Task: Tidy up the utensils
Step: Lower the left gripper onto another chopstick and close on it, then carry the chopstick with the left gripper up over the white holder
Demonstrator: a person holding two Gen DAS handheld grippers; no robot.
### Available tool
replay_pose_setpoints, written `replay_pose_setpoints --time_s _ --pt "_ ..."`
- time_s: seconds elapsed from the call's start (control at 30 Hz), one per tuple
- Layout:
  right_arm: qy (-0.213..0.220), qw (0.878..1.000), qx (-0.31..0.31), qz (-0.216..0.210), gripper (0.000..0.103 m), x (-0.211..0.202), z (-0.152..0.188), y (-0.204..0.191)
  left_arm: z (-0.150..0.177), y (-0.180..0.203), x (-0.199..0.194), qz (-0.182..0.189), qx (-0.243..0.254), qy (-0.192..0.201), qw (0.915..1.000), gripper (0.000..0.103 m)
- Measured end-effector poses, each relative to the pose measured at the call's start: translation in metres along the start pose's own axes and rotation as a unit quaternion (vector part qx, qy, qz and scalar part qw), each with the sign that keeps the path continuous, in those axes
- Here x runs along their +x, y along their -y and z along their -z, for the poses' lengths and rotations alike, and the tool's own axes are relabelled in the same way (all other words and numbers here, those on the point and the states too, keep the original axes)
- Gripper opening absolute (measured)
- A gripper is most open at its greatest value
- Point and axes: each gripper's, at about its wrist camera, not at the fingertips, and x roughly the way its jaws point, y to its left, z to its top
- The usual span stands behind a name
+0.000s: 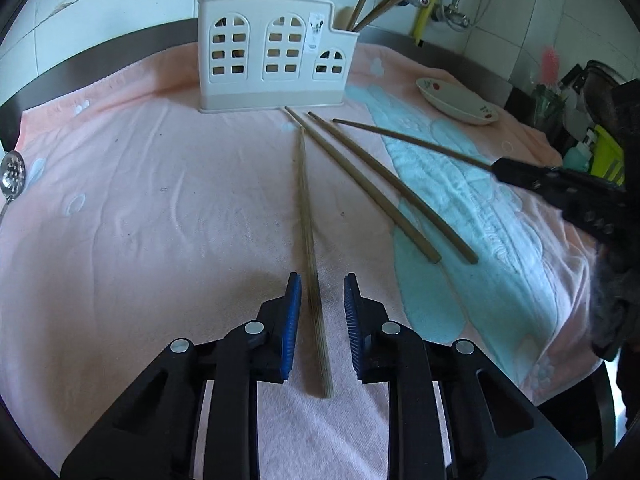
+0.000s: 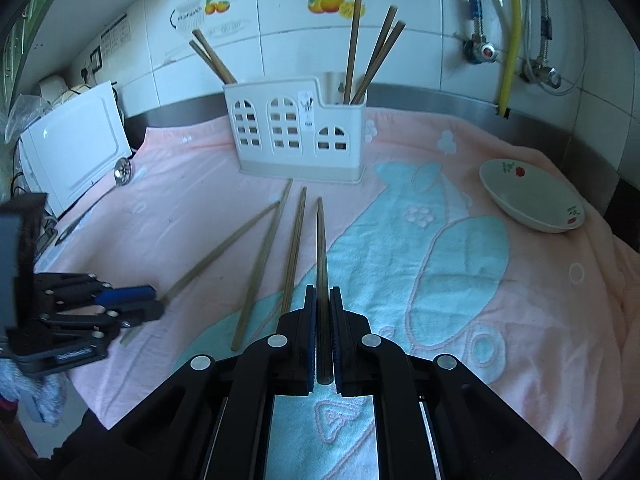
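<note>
Partly done: five chopsticks upright in the holder, two at its left end, three at its right. Four left. Right gripper fingers clamped on one chopstick; left gripper fingers apart astride another. Two more loose at 2 o'clock. Pink towel over worktop; bowl at 2; tiled wall with pipes at 12.

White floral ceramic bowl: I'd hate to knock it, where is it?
The white floral ceramic bowl sits on the pink towel, at the right of both views, right of the white plastic utensil holder.
</note>
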Motion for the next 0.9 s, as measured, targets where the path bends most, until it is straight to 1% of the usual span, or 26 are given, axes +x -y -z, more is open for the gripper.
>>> replay_pose_setpoints --time_s 0.1,0.17,0.37,0.4,0.5,0.53,0.6,0.77,0.9 --pt "0.008 1.000 0.001 0.001 0.006 -0.006 -0.002 0.000 -0.001 -0.001 0.007 -0.005 -0.009 -0.006 0.9999 0.022" --pt "0.010 1.000 0.001 0.001 0.006 -0.010 -0.003 0.000 -0.001 -0.002 0.008 -0.003 -0.013 -0.004 0.9999 0.022" --pt "0.016 1.000 0.002 0.002 0.006 -0.015 -0.004 -0.001 -0.003 0.001 0.011 -0.010 -0.009 -0.002 0.9999 0.021" --pt "0.018 1.000 0.001 0.002 0.006 -0.016 -0.004 -0.001 -0.003 0.002 0.012 -0.017 -0.005 -0.003 0.9998 0.019" --pt "0.017 1.000 0.001 0.003 0.006 -0.015 -0.004 -0.003 -0.006 0.000 0.014 -0.027 -0.005 -0.005 0.9996 0.008" --pt "0.016 1.000 0.001 0.004 0.006 -0.015 -0.004 -0.003 -0.007 -0.001 0.014 -0.028 -0.007 -0.006 0.9996 0.006" --pt "0.017 1.000 0.003 0.004 0.006 -0.016 -0.005 -0.003 -0.009 -0.004 0.013 -0.024 -0.013 -0.009 0.9996 0.006" --pt "0.026 1.000 0.001 0.006 0.006 -0.021 -0.012 -0.006 -0.019 -0.008 -0.007 -0.019 -0.007 0.013 0.9997 0.005" --pt "0.038 0.999 -0.002 0.005 0.006 -0.027 -0.019 -0.009 -0.033 -0.009 -0.033 -0.016 0.000 0.048 0.9987 0.005"
